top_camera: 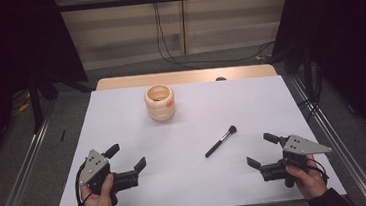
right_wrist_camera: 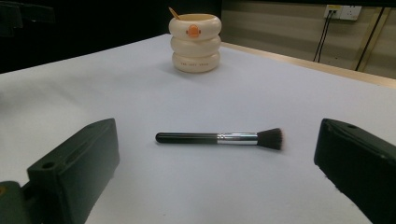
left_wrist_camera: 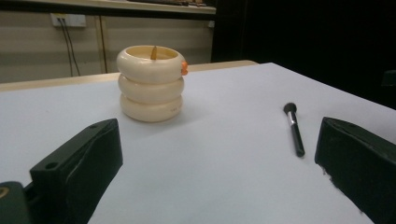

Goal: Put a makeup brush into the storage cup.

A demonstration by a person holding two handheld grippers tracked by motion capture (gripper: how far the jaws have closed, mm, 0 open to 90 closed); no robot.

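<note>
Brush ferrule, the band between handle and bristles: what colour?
Silver metal, on the brush between black handle and dark bristles; clearest in the right gripper view.

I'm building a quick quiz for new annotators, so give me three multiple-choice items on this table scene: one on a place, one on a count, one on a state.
1. Where does the makeup brush lie?
A. inside the cream holder
B. flat on the white table, nearer the right claw
C. between the left claw's jaws

2. How many stacked rings form the cream holder?
A. two
B. three
C. five

3. What state is the right claw in?
A. open, holding nothing
B. shut on the brush
C. shut on the holder

Answers: 1 B, the high view shows it on the white table near that claw. 2 B, the left gripper view shows three bulges. 3 A, its jaws stand wide apart.
</note>
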